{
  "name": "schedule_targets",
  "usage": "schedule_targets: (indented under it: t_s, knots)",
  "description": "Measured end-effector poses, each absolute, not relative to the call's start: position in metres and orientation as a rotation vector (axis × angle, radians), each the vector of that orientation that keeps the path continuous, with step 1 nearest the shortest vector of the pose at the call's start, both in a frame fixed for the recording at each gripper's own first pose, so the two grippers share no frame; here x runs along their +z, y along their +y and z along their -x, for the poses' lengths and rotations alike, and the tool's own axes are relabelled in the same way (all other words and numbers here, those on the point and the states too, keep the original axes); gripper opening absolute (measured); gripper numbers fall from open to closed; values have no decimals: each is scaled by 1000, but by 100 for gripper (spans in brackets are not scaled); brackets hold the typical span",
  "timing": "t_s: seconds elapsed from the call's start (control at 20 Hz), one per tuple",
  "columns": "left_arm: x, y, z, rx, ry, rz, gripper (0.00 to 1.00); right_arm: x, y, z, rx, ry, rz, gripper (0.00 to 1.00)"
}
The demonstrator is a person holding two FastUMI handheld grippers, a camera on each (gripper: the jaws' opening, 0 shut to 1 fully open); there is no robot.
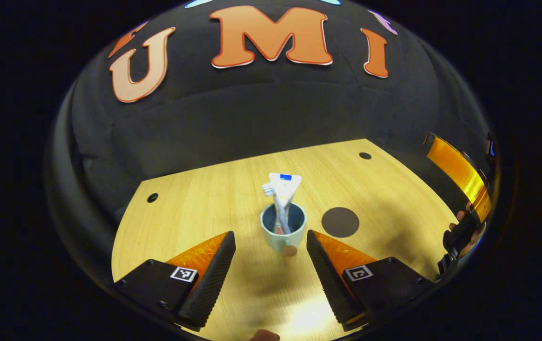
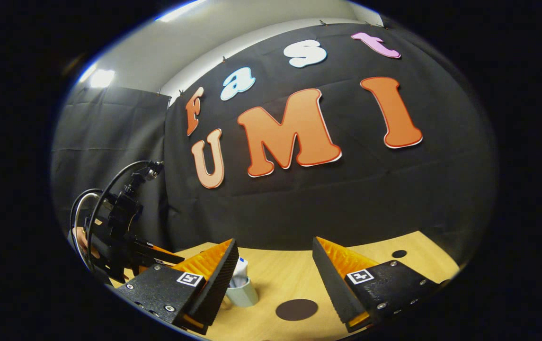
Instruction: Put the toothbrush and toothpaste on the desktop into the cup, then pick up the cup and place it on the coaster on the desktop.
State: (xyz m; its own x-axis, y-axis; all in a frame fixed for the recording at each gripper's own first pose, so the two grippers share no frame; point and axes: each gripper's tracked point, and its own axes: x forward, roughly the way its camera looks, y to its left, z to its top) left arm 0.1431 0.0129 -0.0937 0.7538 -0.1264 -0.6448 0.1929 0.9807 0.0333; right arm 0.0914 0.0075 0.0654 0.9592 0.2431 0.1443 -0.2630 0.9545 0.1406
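Item: pale blue cup (image 1: 283, 232), toothbrush (image 1: 269, 190) and toothpaste tube (image 1: 284, 189) upright inside, on the table (image 1: 195, 208). We place it at twelve o'clock of our left claw (image 1: 271, 265), jaws apart, nearer than the right claw (image 2: 271, 274), also apart. Coaster (image 1: 340, 222) at its three o'clock.

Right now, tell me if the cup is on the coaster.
No. The cup stands upright on the bare desk, beside the coaster, apart.

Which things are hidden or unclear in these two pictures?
- Left gripper view: the cup wall hides the lower toothbrush and toothpaste.
- Right gripper view: the right gripper's own finger covers part of the cup.
- Left gripper view: the right gripper is cut off at the edge; its jaws are unreadable there.
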Motion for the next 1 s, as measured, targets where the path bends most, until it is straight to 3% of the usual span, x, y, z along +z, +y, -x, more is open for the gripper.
schedule_targets:
  t_s: [0.55, 0.9, 0.95, 1.0]
  knots:
    - [-150, 1, -142, -234, 1107, -91, 98, 44, -69, -48, 146, -71, -104, 96]
    - [-147, 1, -140, -208, 1244, -171, 98, 33, -80, -36, 145, -41, -103, 96]
    - [-147, -1, -138, -205, 1266, -184, 94, 33, -83, -35, 140, -36, -107, 100]
    - [-148, -5, -137, -195, 1282, -187, 86, 33, -85, -35, 136, -37, -108, 96]
